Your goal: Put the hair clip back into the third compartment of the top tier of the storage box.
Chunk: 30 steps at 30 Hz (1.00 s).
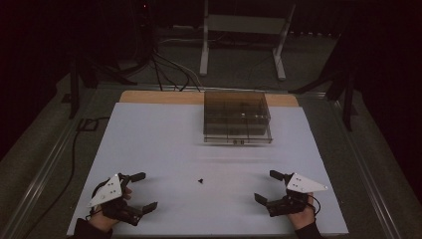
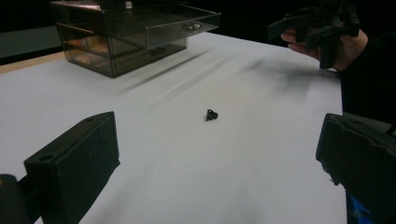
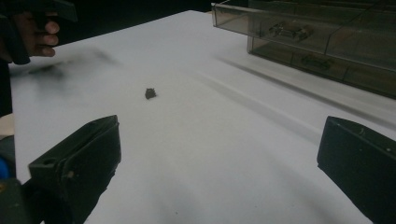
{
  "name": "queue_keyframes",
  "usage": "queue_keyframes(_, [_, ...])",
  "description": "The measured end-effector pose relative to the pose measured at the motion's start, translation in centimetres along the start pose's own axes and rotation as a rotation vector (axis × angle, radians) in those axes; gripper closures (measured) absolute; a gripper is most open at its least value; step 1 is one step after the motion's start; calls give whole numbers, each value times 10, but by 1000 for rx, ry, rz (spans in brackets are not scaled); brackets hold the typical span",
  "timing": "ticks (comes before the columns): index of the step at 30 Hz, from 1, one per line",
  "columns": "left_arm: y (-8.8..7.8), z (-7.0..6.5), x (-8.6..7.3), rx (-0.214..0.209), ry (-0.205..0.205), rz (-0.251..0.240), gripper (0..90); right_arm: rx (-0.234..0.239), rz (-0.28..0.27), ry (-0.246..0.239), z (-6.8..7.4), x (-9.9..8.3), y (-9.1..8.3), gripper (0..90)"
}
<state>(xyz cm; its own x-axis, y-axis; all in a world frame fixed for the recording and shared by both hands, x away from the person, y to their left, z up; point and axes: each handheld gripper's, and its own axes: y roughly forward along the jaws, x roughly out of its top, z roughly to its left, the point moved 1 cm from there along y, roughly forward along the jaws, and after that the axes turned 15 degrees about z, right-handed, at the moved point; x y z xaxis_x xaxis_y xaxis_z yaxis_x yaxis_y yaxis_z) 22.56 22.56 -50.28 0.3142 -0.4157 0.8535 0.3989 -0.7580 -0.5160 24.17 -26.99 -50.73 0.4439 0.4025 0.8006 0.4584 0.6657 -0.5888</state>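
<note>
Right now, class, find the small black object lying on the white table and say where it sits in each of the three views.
High view: small black object low at centre, between the two grippers.
Left gripper view: at mid-frame, slightly right of centre.
Right gripper view: upper left of centre.
Shared landmark: the clear drawer box beyond it, top left in the left gripper view, top right in the right gripper view.

A white table top (image 1: 164, 149) is being seen from above, with a strip of bare wood (image 1: 149, 96) being left uncovered along its far edge. A smoky transparent drawer box (image 1: 237, 117) is being carried near that edge, and a small black object (image 1: 201, 180) is lying on the near middle.
</note>
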Motion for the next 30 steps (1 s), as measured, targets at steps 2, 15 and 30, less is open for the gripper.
queue_keyframes(2, [0,0,0,-1,2,3,4,0,11,1,0,0,1,0])
queue_keyframes(15, [-2,-1,0,3,3,4,4,-4,41,-1,1,2,4,0])
queue_keyframes(30, [-2,-1,3,-15,13,16,4,-5,42,28,2,13,-4,0])
